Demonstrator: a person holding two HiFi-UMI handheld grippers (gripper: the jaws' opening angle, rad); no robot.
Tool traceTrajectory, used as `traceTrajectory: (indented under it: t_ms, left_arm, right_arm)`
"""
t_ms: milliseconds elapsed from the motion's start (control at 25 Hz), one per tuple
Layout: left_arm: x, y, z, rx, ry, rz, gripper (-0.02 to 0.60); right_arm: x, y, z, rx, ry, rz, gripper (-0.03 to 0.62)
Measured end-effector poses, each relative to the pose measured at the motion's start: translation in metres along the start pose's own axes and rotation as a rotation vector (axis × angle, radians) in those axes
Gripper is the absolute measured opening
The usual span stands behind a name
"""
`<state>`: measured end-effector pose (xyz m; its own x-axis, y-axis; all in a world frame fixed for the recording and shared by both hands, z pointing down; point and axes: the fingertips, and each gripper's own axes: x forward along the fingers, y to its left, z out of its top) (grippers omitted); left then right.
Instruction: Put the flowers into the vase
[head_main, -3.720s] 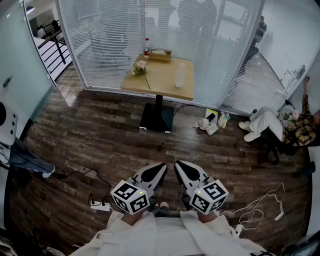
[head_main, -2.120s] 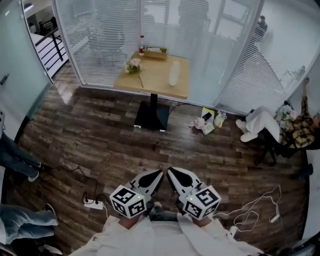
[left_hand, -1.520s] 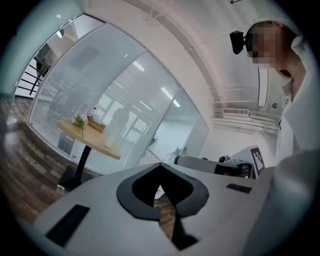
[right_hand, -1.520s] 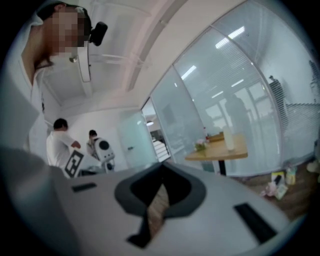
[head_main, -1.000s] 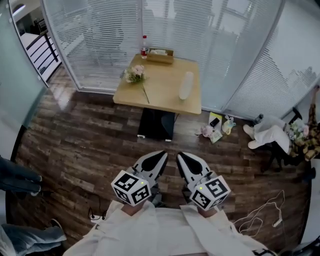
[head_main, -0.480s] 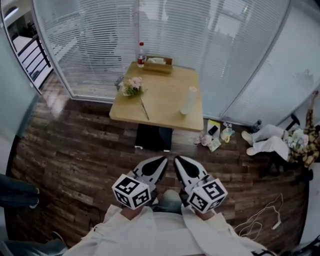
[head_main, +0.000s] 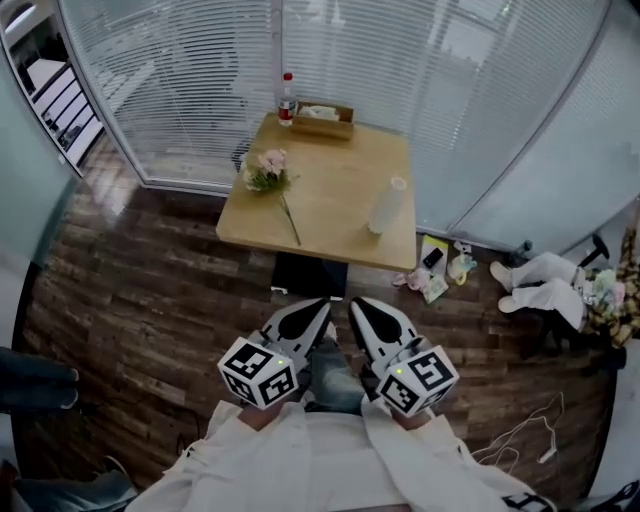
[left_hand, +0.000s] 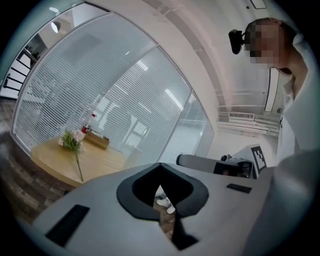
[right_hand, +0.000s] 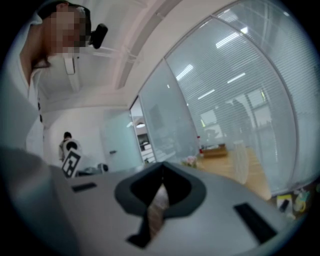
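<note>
The flowers (head_main: 268, 172) lie toward the left of the desk (head_main: 330, 200), well apart from the white vase (head_main: 388, 206) near its right edge. In the head view the desk appears nearer than half a second before. The left gripper (head_main: 321, 305) and right gripper (head_main: 358, 303) hover side by side short of it, each with jaws together on nothing. The right gripper view shows from the side that the vase stands upright, which the steep head view shows less plainly.

flowers (head_main: 268, 171): pink bunch, lying flat, table (head_main: 335, 185) left | vase (head_main: 387, 206): pale, upright, table right, apart
</note>
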<state>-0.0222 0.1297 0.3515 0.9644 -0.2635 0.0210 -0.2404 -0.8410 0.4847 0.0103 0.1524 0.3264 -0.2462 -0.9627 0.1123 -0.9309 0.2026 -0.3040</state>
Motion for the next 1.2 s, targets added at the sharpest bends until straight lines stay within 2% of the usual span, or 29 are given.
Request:
traceTrajectory:
  t_ms: [480, 760, 960, 1200]
  left_arm:
    - [0.078, 0.076, 0.033, -0.026, -0.005, 0.063, 0.009]
    - [0.127, 0.117, 0.065, -0.049, -0.058, 0.126, 0.009]
    - [0.147, 0.147, 0.078, -0.037, -0.07, 0.189, 0.009]
    - [0.166, 0.169, 0.092, -0.031, -0.09, 0.223, 0.009]
  right_arm:
    - [0.088, -0.08, 0.026, -0.005, 0.053, 0.041, 0.014]
    - [0.135, -0.122, 0.032, -0.009, 0.099, 0.072, 0.014]
    - [0.167, -0.135, 0.044, -0.038, 0.115, 0.155, 0.014]
    - [0.188, -0.142, 0.051, -0.062, 0.147, 0.239, 0.014]
